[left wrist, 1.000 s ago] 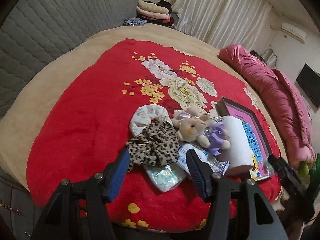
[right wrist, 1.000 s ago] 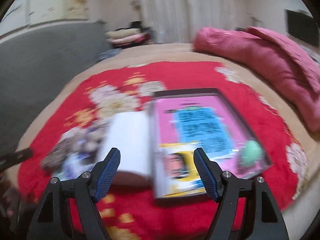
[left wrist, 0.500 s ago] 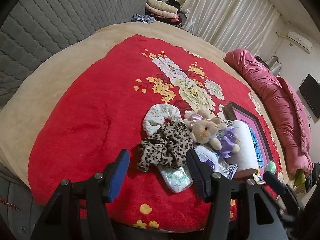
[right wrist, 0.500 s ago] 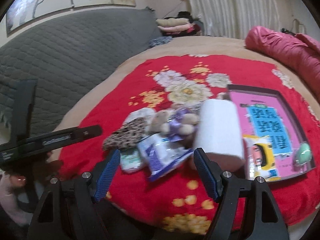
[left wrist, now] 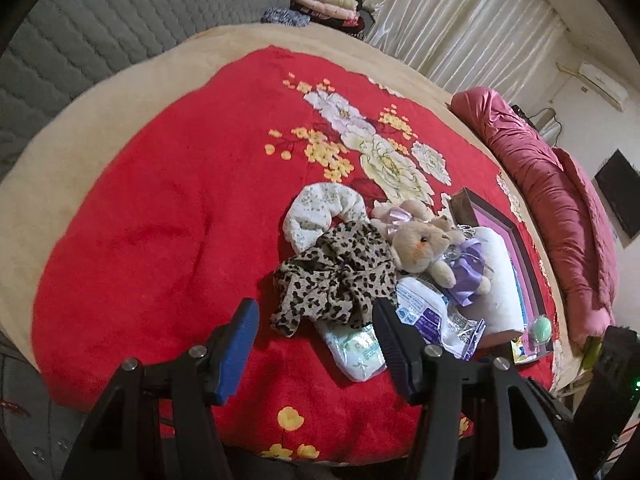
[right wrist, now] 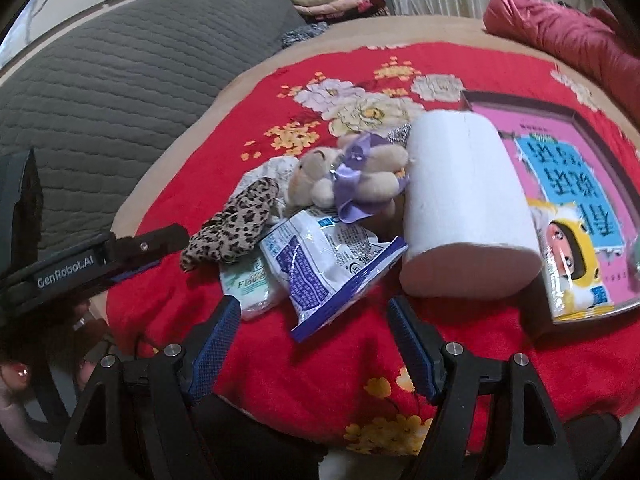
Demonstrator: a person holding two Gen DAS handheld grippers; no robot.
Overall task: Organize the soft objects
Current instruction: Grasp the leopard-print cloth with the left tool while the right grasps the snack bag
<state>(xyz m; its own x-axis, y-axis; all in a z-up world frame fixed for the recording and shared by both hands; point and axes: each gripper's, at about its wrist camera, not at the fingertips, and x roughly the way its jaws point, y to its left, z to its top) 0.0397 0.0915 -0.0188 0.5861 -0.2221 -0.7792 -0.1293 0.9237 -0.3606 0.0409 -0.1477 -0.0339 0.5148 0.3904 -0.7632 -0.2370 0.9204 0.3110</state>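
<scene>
Soft objects lie heaped on a red floral blanket [left wrist: 160, 208]: a leopard-print cloth [left wrist: 336, 280] overlapping a pale floral cloth [left wrist: 320, 210], a plush bunny [left wrist: 424, 248] in a purple dress, a white tissue pack [right wrist: 250, 284], a blue-and-white packet [right wrist: 324, 264], and a paper roll [right wrist: 464, 204] beside a pink framed box [right wrist: 576, 168]. Left gripper [left wrist: 316, 344] and right gripper [right wrist: 314, 348] both hover near the heap's front edge, fingers spread apart, grasping nothing.

A red floral blanket [left wrist: 168, 208] covers a beige bed [left wrist: 120, 96], with a grey quilted headboard [left wrist: 92, 36] at ten o'clock. A pink picture book [right wrist: 572, 200] lies at three o'clock. Folded clothes [left wrist: 324, 0] and white curtains [left wrist: 460, 28] sit at twelve.
</scene>
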